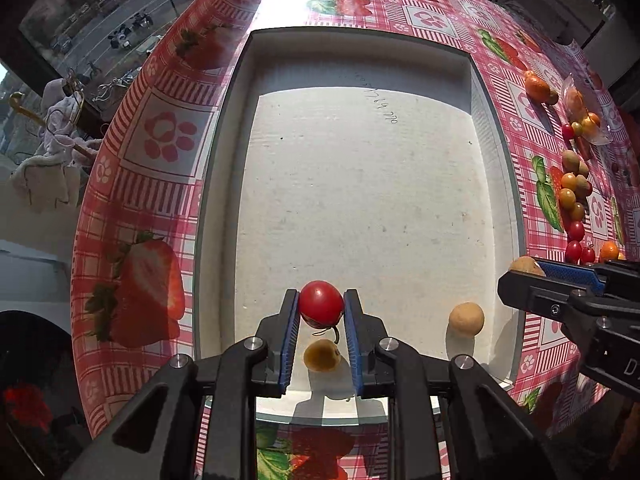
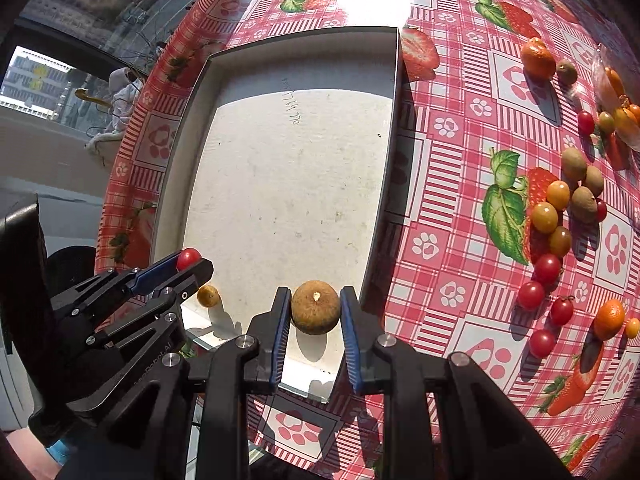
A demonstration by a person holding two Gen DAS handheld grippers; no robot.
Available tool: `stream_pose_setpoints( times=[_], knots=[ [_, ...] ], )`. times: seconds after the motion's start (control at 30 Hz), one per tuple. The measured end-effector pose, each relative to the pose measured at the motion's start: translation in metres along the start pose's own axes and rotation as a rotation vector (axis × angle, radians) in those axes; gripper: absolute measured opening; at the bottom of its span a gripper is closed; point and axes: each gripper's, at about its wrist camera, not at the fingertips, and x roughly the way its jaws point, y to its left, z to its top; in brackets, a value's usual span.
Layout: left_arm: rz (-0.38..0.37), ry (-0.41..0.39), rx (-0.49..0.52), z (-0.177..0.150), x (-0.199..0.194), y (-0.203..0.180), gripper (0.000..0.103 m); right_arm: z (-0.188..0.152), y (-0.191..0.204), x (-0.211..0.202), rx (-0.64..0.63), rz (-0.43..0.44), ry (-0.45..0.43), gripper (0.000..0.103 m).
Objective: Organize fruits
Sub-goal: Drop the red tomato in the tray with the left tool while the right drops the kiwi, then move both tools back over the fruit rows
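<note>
My left gripper (image 1: 321,307) pinches a cherry tomato (image 1: 321,304); my right gripper (image 2: 315,310) clamps a brown longan (image 2: 315,307) over the tray (image 2: 280,46). Squeezing harder could burst the tomato, and a careless release could knock the yellow fruit (image 1: 321,355) below.

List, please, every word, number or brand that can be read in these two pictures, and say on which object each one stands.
"D": white letter on the body of the right gripper, cut off by the picture's edge.
"...Robot AI": faint lettering on the body of the left gripper; its first letters are too dim to read.
Handwritten pencil line on the floor of the white tray: too small and faint to read.
</note>
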Motion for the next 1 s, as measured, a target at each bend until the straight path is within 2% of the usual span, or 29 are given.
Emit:
stream_pose_setpoints(
  times=[0.43, 0.5, 0.53, 0.57, 0.6, 0.83, 0.9, 0.93, 0.97, 1.0],
  knots=[
    [0.008, 0.039, 0.032, -0.005, 0.024, 0.007, 0.024, 0.009, 0.015, 0.051, -0.058, -0.093, 0.102, 0.027],
    [0.017, 0.043, 0.035, -0.004, 0.026, 0.004, 0.027, 0.009, 0.016, 0.058, -0.055, -0.098, 0.116, 0.029],
    [0.025, 0.041, 0.033, -0.003, 0.026, 0.004, 0.035, 0.008, 0.016, 0.059, -0.051, -0.096, 0.120, 0.032],
    [0.025, 0.042, 0.024, 0.000, 0.028, 0.000, 0.053, 0.009, 0.017, 0.060, -0.050, -0.091, 0.119, 0.037],
    [0.042, 0.034, 0.016, -0.001, 0.028, 0.001, 0.057, 0.009, 0.017, 0.060, -0.053, -0.087, 0.120, 0.039],
    [0.055, 0.049, 0.005, -0.005, 0.027, 0.007, 0.058, 0.013, 0.026, 0.063, -0.058, -0.063, 0.119, 0.054],
    [0.056, 0.055, 0.002, -0.006, 0.025, 0.008, 0.058, 0.014, 0.026, 0.058, -0.054, -0.046, 0.108, 0.063],
    [0.060, 0.057, 0.002, -0.006, 0.024, 0.008, 0.058, 0.015, 0.024, 0.053, -0.049, -0.023, 0.102, 0.075],
    [0.064, 0.060, 0.001, -0.006, 0.023, 0.008, 0.067, 0.016, 0.026, 0.048, -0.044, -0.003, 0.094, 0.086],
    [0.069, 0.058, -0.001, -0.007, 0.020, 0.008, 0.076, 0.017, 0.029, 0.042, -0.040, -0.001, 0.082, 0.088]
  ],
)
